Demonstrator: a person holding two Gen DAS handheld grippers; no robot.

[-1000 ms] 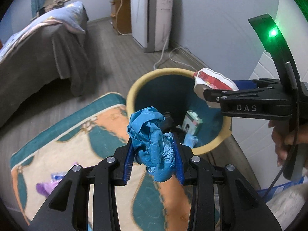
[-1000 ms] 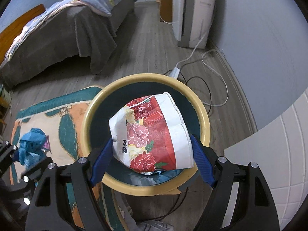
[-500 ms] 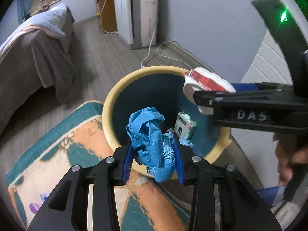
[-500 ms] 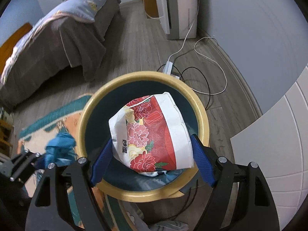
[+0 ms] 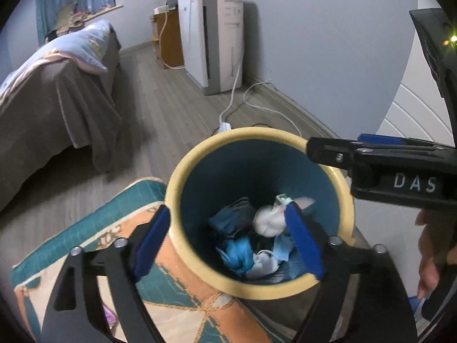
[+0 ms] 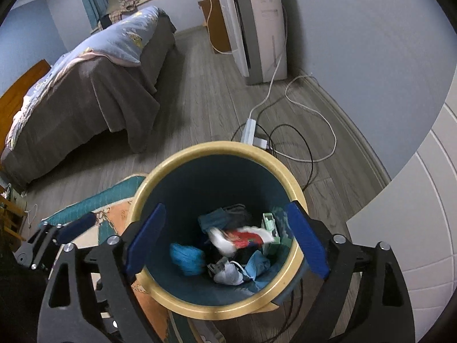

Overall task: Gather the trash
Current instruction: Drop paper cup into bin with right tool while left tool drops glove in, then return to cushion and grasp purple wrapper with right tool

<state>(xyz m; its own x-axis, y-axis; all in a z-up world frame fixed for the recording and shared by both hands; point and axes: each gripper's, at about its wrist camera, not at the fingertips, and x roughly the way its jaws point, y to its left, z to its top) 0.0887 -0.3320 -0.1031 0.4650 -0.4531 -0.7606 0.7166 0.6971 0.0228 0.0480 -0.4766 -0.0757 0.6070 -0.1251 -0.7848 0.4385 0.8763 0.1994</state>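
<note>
Waste bin point(image 6: 217, 305): round, yellow rim, teal inside, standing on a wood floor at the edge of a patterned rug point(image 5: 182, 308).

Left gripper point(image 5: 228, 240): above the bin, jaws just sprung wide, nothing between them. Crumpled blue glove point(image 5: 237, 254): lying in the bin bottom.

Right gripper point(image 6: 225, 243): over the bin mouth, jaws just spread, empty. Red-and-white flowered wrapper point(image 6: 242, 237): blurred, inside the bin atop other litter, beside a green-and-white carton point(image 6: 270, 225).

Surroundings: bed point(image 6: 85, 85), white appliance point(image 6: 257, 25), power strip point(image 6: 248, 128) with cables.
</note>
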